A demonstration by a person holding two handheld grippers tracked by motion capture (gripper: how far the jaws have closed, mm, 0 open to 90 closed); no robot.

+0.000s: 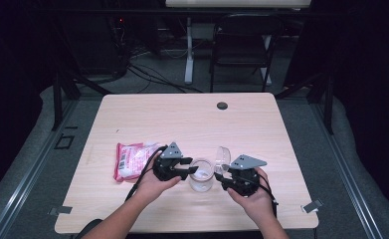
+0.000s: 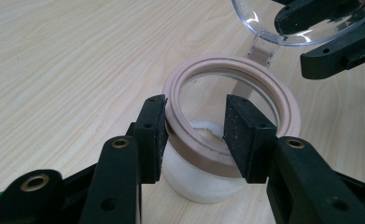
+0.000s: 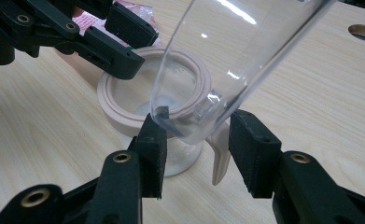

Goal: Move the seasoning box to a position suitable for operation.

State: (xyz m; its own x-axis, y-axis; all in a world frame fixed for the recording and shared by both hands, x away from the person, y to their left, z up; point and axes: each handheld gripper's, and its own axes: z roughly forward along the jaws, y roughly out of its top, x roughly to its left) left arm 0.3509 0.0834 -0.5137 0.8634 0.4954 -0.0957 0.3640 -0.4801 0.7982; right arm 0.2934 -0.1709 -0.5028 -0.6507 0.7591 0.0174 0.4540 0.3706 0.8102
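Jar (image 1: 201,175) upright, mouth up, left gripper (image 1: 184,170) clamped on its rim; right gripper (image 1: 225,177) jaws apart around the lid (image 1: 222,158)

- The jar (image 1: 201,175) is standing upright on the worktop (image 1: 182,114), near its front edge and about midway across.
- The hinged lid (image 1: 223,158) is standing open, rising from the jar's right rim.
- The packet (image 1: 132,160) is lying flat on the worktop, left of the jar and apart from it.
- The left tongs (image 1: 194,171) are sitting at the jar's left rim, straddling it.
- The right tongs (image 1: 221,175) are sitting just right of the jar, at the lid's hinge.
- The chair (image 1: 242,42) is standing on the floor behind the worktop.
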